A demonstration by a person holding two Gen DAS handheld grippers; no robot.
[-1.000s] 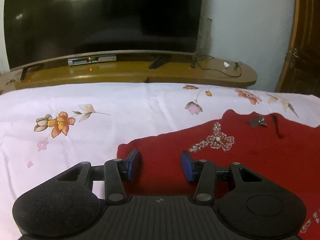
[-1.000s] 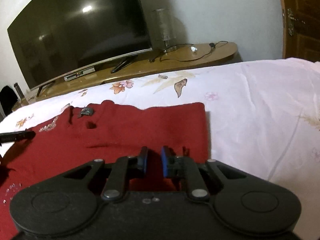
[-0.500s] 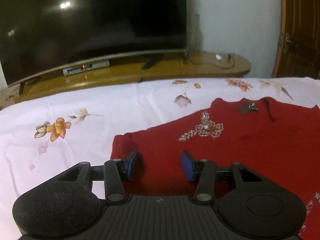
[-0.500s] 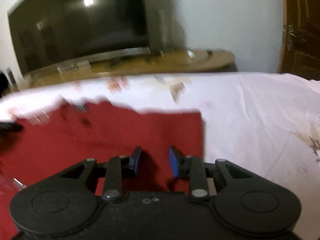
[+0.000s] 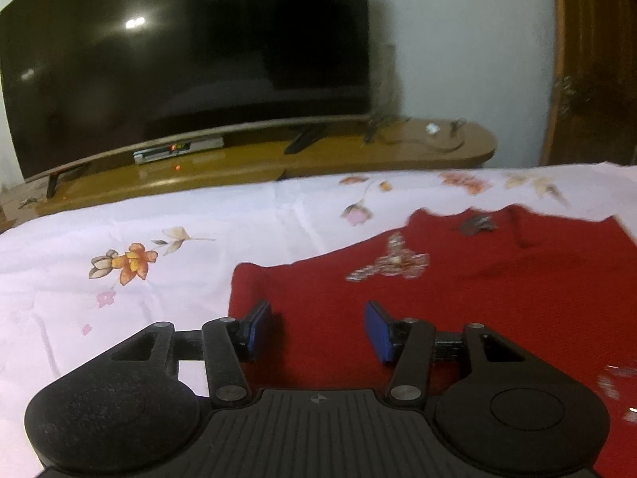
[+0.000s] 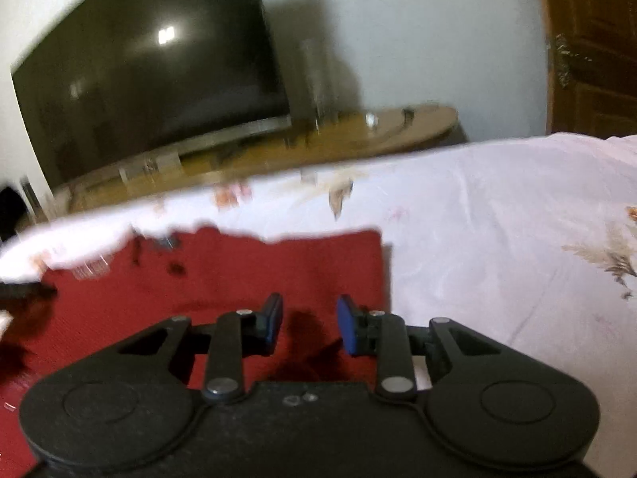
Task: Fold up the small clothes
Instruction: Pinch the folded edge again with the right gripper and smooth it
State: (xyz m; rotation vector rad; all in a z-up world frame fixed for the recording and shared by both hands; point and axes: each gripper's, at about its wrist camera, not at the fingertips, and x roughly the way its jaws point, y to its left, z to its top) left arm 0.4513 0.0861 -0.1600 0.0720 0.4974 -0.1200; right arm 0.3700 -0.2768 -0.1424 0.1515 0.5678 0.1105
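- Across the near part of the bed (image 5: 167,215), on its pale flowered sheet, a red garment (image 5: 497,302) lay spread flat, its far edge toward the TV stand (image 5: 247,167) that ran along the bed's far edge.
- The garment's beaded flower trim (image 5: 392,265) faced up, which suggests it was lying front side up so the decoration could be kept in sight while the folds are made.
- The left gripper (image 5: 317,328) hung over the garment's left end, close to its rounded corner; its jaws were opening, with only flat cloth showing below the gap and nothing pinched by the blue pads (image 5: 258,326).
- In the right wrist view, the right gripper (image 6: 309,324) hovered over the same red garment (image 6: 239,279) near its right edge, where the cloth ended in a straight line against the sheet.
- Its jaws stood apart and empty, and a small dark pucker of cloth showed under the gap.
- That view was blurred, so whether any pad touched the fabric could not be told.
- With one gripper at each end of the garment, the placement looked chosen for a two-handed fold: both ends taken at once so the cloth travels evenly.
- My judgement is that no grip was in place and the fold was still to be made.
- The dark television (image 5: 179,51) stood on the stand, well apart from the work.
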